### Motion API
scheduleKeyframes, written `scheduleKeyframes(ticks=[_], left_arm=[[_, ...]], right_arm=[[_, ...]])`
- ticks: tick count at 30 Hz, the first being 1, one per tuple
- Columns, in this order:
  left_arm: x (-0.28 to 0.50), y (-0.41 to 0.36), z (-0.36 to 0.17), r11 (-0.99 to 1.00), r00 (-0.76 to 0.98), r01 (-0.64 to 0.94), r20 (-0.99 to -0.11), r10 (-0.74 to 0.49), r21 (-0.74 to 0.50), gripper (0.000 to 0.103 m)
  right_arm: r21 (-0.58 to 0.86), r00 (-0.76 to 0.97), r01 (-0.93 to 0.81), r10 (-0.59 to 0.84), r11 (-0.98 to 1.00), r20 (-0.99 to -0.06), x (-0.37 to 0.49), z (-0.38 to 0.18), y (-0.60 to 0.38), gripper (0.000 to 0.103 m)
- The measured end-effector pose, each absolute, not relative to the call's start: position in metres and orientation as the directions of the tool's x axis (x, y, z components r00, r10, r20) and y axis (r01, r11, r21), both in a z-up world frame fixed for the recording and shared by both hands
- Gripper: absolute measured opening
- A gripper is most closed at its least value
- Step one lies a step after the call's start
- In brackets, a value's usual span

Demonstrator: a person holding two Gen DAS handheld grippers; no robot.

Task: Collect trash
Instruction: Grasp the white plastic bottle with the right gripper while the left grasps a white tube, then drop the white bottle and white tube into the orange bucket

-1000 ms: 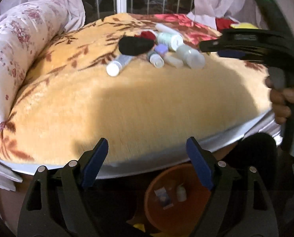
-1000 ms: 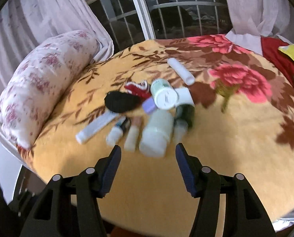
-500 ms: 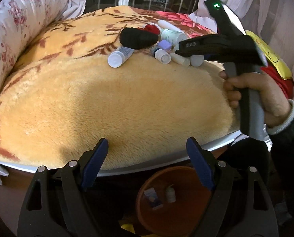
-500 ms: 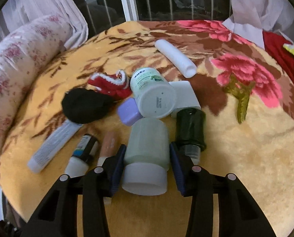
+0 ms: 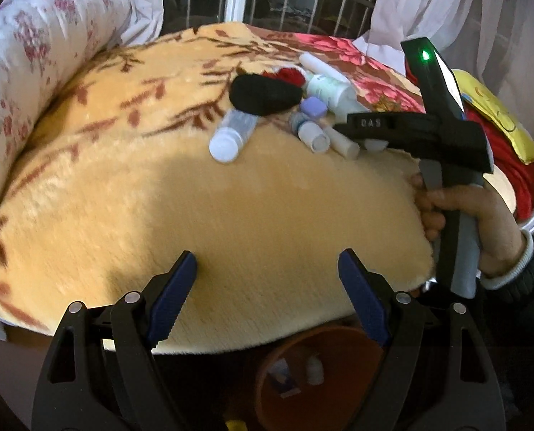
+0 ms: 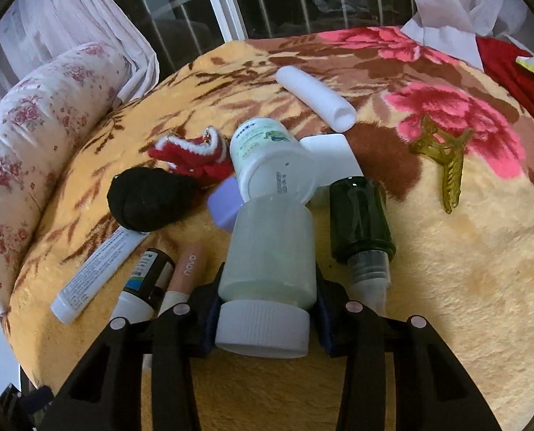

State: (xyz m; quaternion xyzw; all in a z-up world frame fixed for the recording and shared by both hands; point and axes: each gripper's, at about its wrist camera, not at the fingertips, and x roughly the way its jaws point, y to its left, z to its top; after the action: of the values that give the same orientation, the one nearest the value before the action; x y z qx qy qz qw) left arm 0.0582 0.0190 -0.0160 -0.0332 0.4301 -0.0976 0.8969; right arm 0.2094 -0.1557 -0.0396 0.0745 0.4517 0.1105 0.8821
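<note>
Right wrist view, left to right. One floral bolster (image 6: 33,136) lies along the far left edge of the bed, on the yellow blanket (image 6: 464,287). One white tube (image 6: 98,265) lies flat beside it, its upper end under one black pouch (image 6: 152,197). Next come one small dark bottle with a white cap (image 6: 148,280) and one tan stick marked "novo" (image 6: 188,269), side by side. One red knitted item (image 6: 191,158) sits behind the pouch, and one lilac cap (image 6: 224,201) lies just right of it.

Your right claw (image 6: 267,309) is clamped on one frosted bottle with a white ribbed cap (image 6: 270,251), its fingers pressed to both sides just above the cap; the bottle lies in the middle of the pile, its far end touching one white bottle with a green label (image 6: 267,158). Right of these lie one white flat box (image 6: 333,154), one dark green bottle (image 6: 360,219), one white cylinder (image 6: 317,100) further back, and one amber hair clip (image 6: 446,165) set apart on the right.

Left wrist view. Your left claw (image 5: 267,294) stands apart and holds nothing, above the near edge of the bed. One orange bin (image 5: 321,373) sits below, with two small items inside. Your right hand (image 5: 471,222) grips its tool at the right.
</note>
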Motion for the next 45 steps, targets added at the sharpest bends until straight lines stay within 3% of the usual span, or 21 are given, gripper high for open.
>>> scheduleKeyframes(ticks=[12,23,27,34,45], left_arm=[[0.081,0.025,-0.008,0.981,0.623,0.136,-0.757,-0.195,-0.142,0.079],[0.181,0.020,-0.025,0.985,0.576,0.169,-0.809,-0.115,-0.020,0.078],[0.210,0.019,-0.041,0.984,0.555,0.179,-0.823,-0.121,-0.023,0.073],[0.187,0.003,-0.038,0.987,0.640,0.145,-0.768,-0.038,0.072,0.032],[0.139,-0.003,-0.024,0.999,0.702,0.009,-0.712,0.029,0.050,0.031]], right_arm=[[0.222,0.572,-0.125,0.254,0.967,-0.780,0.215,-0.038,-0.153,0.042],[0.317,0.660,-0.188,0.359,0.930,-0.660,0.139,0.001,-0.187,0.042],[0.329,0.681,-0.195,0.369,0.924,-0.633,0.105,0.007,-0.202,0.042],[0.341,0.679,-0.182,0.369,0.922,-0.635,0.080,-0.002,-0.206,0.042],[0.274,0.692,-0.209,0.340,0.939,-0.637,0.051,0.000,-0.204,0.042]])
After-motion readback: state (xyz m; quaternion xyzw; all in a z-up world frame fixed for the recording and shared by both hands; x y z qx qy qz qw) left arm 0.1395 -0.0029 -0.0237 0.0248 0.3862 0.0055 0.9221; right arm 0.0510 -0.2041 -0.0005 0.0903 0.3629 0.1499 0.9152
